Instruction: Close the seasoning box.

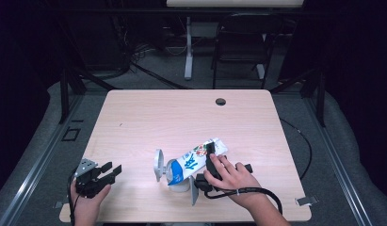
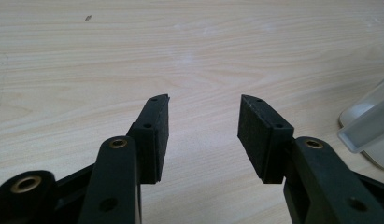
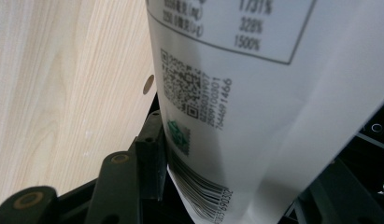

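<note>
Right hand-held gripper [image 1: 211, 157] is clamped on a white and blue pouch [image 1: 195, 160], which is held tilted above the middle of the near half of the desk [image 1: 149, 113]. Its lower end is tipped into a white container [image 1: 178, 176] standing on the desk. Well to the left of the container, the left hand-held gripper [image 1: 112, 170] is held with jaws spread and nothing between them.
</note>
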Tool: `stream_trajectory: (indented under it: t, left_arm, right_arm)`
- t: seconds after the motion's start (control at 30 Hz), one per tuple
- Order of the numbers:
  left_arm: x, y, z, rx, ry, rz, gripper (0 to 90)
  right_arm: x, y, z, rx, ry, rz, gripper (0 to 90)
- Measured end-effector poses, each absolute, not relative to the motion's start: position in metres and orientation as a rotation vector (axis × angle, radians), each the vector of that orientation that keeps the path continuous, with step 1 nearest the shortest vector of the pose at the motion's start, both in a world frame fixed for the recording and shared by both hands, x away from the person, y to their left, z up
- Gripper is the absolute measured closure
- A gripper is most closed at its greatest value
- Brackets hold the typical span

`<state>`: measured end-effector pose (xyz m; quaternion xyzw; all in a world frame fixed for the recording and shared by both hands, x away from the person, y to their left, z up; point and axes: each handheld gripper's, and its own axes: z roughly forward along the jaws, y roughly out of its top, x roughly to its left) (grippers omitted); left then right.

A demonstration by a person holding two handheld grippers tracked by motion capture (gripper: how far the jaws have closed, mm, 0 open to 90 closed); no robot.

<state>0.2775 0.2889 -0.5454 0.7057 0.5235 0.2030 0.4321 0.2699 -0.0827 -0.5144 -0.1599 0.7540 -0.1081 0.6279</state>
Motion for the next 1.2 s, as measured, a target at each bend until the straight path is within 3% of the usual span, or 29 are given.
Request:
stream_trajectory:
  t: [1.2]
  left_arm:
    - [0.2772, 0.2895, -0.5447, 1.752, 1.311, 0.510, 53.6]
  right_arm:
    - [0.2696, -0.0822, -0.5136, -0.380, 1.721, -0.258, 50.5]
